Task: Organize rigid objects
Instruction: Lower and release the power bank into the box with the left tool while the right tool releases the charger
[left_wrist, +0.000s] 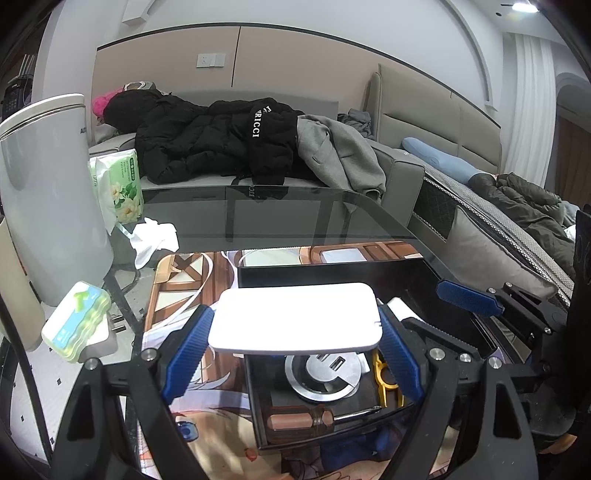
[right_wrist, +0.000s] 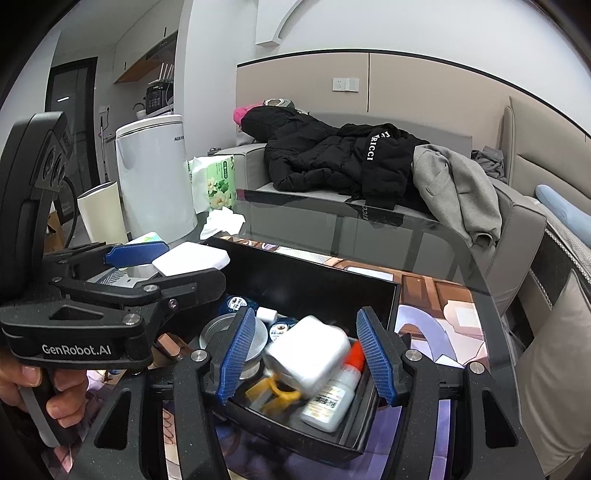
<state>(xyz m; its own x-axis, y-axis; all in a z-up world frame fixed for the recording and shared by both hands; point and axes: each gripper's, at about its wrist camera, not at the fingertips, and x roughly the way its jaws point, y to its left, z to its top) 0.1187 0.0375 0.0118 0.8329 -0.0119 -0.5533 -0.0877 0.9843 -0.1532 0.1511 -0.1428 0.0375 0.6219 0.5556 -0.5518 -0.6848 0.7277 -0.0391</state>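
My left gripper (left_wrist: 295, 332) is shut on a flat white rounded box (left_wrist: 297, 317) and holds it level above the black tray (left_wrist: 255, 406). The box also shows in the right wrist view (right_wrist: 192, 260). In the tray lie a round metal disc (left_wrist: 323, 373), a brown-handled screwdriver (left_wrist: 306, 421) and a yellow tool (left_wrist: 384, 380). My right gripper (right_wrist: 306, 354) is open over the tray (right_wrist: 291, 430). Between its fingers a white charger block (right_wrist: 308, 350) appears blurred, beside a small white bottle with a red cap (right_wrist: 332, 395).
The tray rests on a printed mat (left_wrist: 184, 280) on a glass table (left_wrist: 295, 214). A pack of wipes (left_wrist: 75, 321), crumpled tissue (left_wrist: 151, 240), a green tissue pack (left_wrist: 118, 184) and a white appliance (left_wrist: 48, 192) stand at left. A sofa with coats (left_wrist: 221, 140) lies behind.
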